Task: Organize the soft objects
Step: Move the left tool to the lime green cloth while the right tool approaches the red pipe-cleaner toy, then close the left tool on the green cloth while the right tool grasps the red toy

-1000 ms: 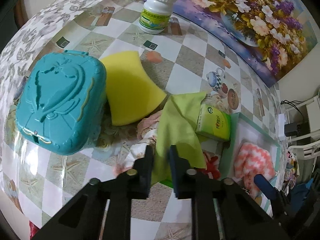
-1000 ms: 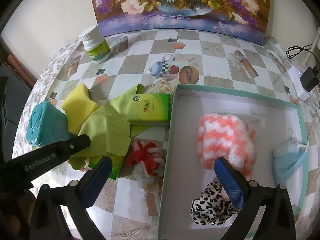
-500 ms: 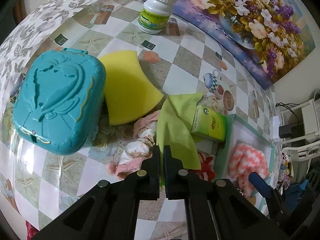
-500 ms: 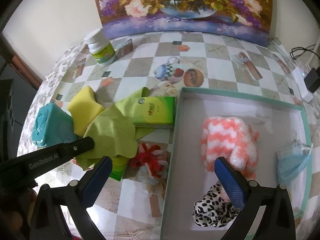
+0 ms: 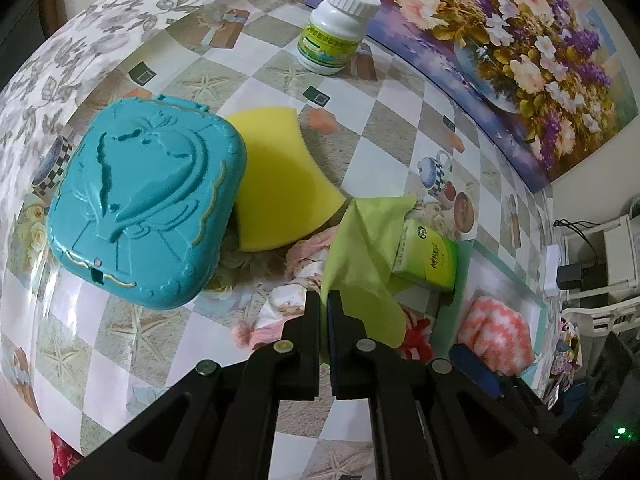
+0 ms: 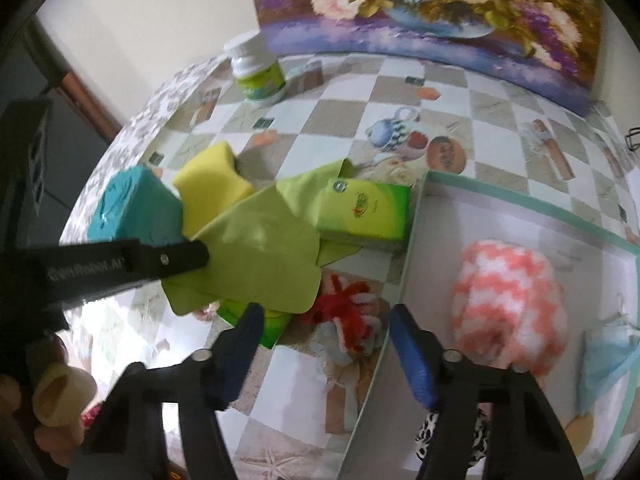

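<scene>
From the left wrist we see our left gripper (image 5: 324,300) pinched on the green cloth (image 5: 362,248), beside the yellow sponge (image 5: 280,180) and teal case (image 5: 144,200). From the right wrist, the tray (image 6: 416,216) at right holds a pink knit (image 6: 508,296) and blue mask (image 6: 608,352); our right gripper (image 6: 324,316) is closing over the red-and-white toy (image 6: 348,312), not yet pressing it.
</scene>
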Available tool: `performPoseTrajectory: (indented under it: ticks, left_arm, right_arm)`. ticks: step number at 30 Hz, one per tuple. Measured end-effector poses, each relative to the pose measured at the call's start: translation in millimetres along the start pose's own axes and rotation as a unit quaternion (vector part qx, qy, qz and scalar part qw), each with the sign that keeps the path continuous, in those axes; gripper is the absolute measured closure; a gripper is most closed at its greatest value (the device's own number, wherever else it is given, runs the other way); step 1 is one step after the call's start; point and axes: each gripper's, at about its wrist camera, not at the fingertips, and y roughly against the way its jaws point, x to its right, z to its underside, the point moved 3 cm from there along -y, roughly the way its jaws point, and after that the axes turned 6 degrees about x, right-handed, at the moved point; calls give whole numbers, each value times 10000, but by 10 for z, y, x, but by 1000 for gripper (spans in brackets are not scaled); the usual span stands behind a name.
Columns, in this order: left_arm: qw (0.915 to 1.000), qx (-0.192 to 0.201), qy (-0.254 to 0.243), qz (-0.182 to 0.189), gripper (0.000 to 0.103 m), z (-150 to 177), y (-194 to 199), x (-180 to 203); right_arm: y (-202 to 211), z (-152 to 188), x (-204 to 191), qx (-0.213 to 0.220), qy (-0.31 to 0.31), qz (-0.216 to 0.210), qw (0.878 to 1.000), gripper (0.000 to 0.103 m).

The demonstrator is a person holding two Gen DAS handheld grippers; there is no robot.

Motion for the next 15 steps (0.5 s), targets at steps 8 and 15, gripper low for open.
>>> performPoseTrajectory:
  ticks: [8,15]
  left_arm:
    - [9997,184,81,-137,100,-68,89,-69]
    - [9995,218,151,-157,100,-98,123,-111]
  right_arm:
    - [-88,23,-33,-134,225,26,9997,53]
    - [-160,20,-44,-250,335,135,9990,54]
